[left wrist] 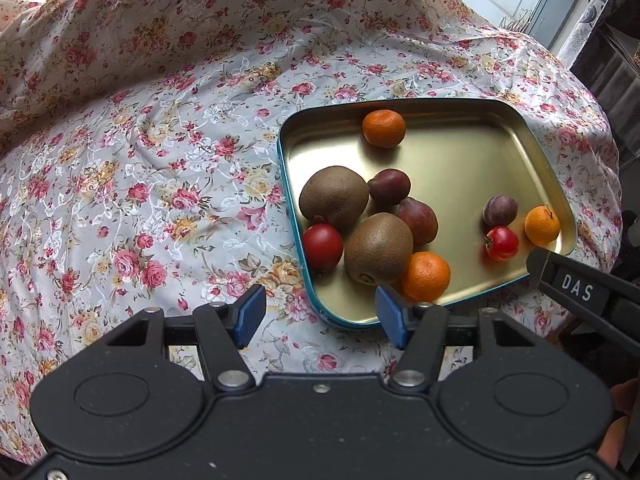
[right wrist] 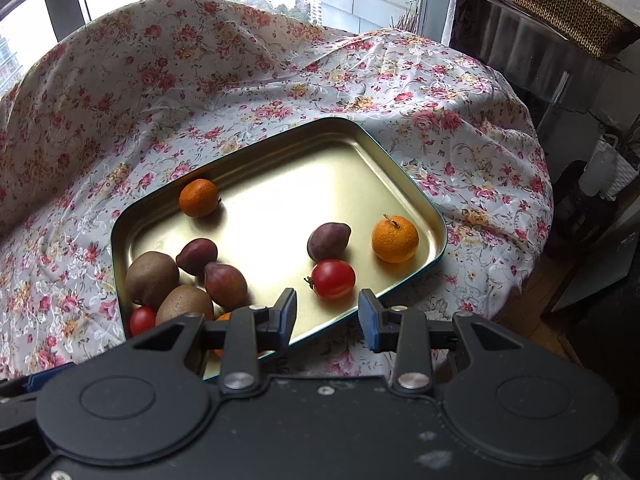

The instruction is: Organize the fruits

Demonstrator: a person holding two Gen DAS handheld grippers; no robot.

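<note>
Both the left gripper (left wrist: 320, 314) and the right gripper (right wrist: 328, 312) are standing half open, holding nothing. The round red tomato (right wrist: 333, 279) in the shallow gold metal tray (right wrist: 400, 184) is probably rolling away if a pad is nudging it.

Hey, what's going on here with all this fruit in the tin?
A person holds a gripper in each hand above a gold tray on a flowered cloth. The tray holds mandarins, kiwis, dark plums and two tomatoes, mixed and not sorted. The left gripper hangs open near the kiwi and mandarin at the tray's near edge. The right gripper is open too, right by a tomato. Neither holds anything.
</note>
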